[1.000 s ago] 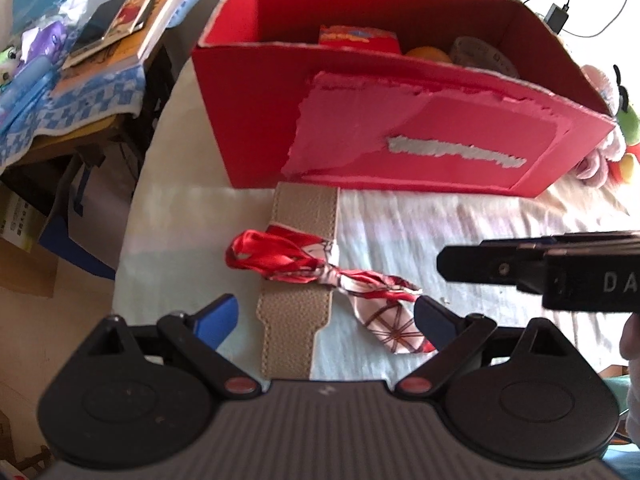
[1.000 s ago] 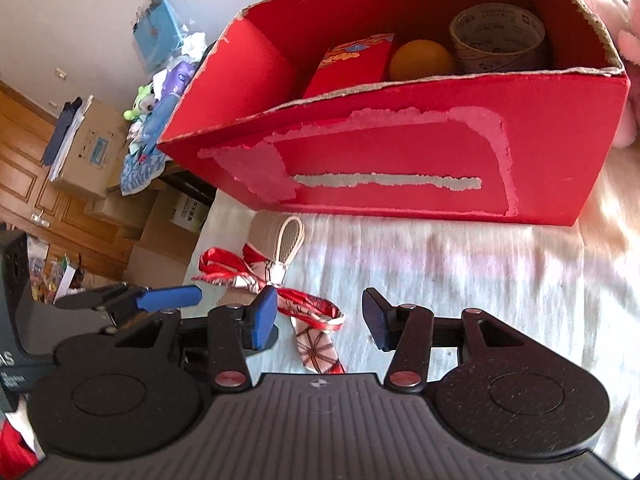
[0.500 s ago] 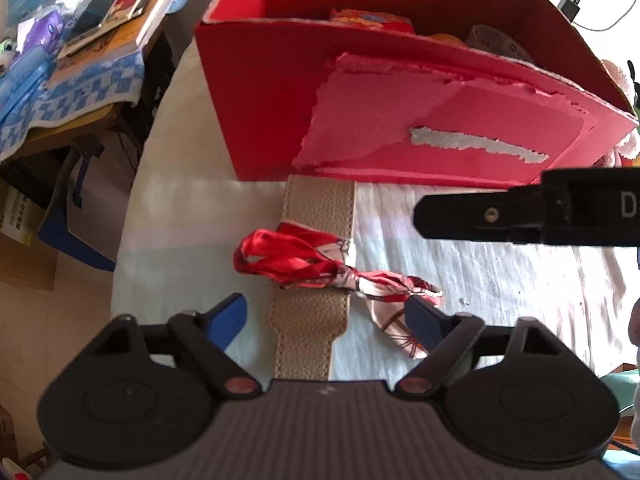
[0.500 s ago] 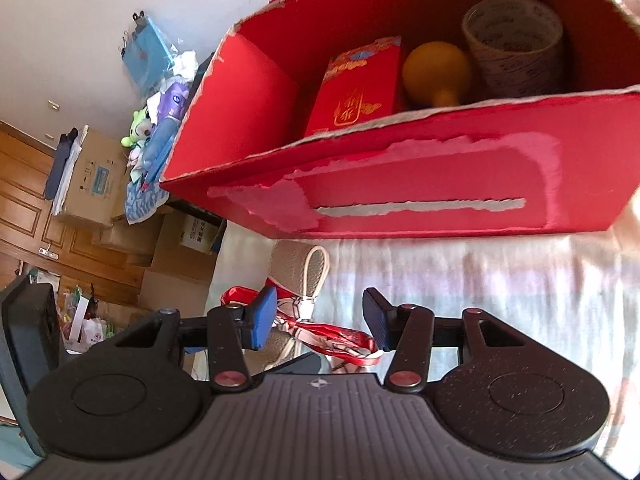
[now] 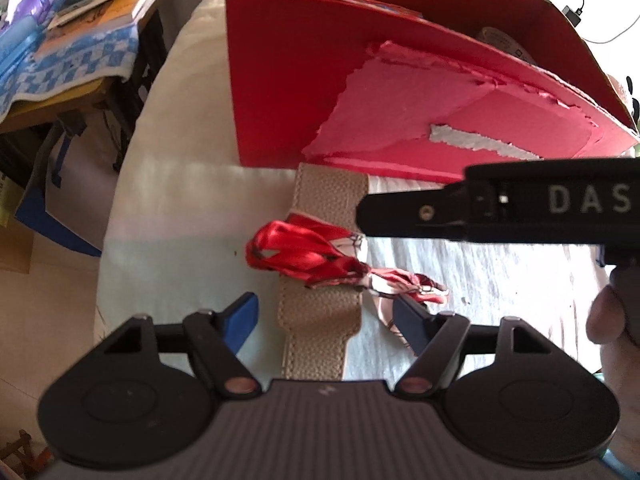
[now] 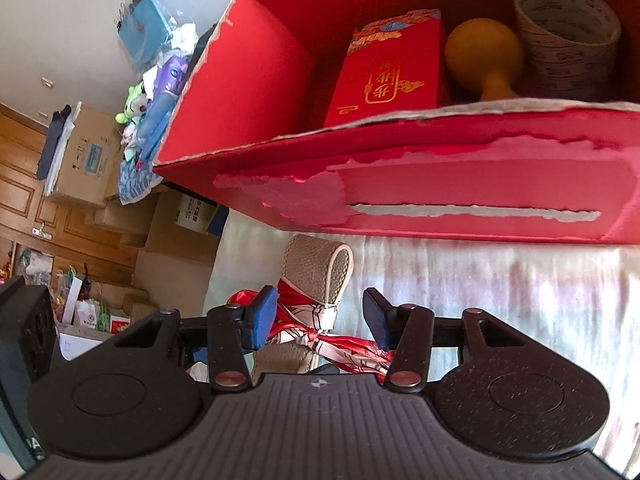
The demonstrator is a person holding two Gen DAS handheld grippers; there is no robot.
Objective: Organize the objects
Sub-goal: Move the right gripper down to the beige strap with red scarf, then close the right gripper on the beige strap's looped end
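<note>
A beige leather strap (image 5: 332,196) with a red patterned scarf (image 5: 296,248) knotted round it lies on the white cloth just in front of a torn red cardboard box (image 5: 300,100). My left gripper (image 5: 326,318) is open, its fingers on either side of the strap's near end. My right gripper (image 6: 320,320) is also open and hovers over the scarf (image 6: 344,340) and strap loop (image 6: 316,268). Its black body (image 5: 520,208) crosses the left wrist view from the right. Inside the box (image 6: 480,184) are a red packet (image 6: 388,72), a yellow gourd (image 6: 480,52) and a tape roll (image 6: 568,36).
The white-covered table (image 5: 180,220) ends close on the left. Beyond that edge a side table (image 5: 80,40) holds books on a blue checked cloth. Cardboard boxes (image 6: 88,152) stand by a wooden door. A person's hand (image 5: 608,316) holds the right gripper.
My right gripper has moved left and forward over the strap and scarf, and now looks down into the box. The left gripper has come closer to the strap. Both stay open.
</note>
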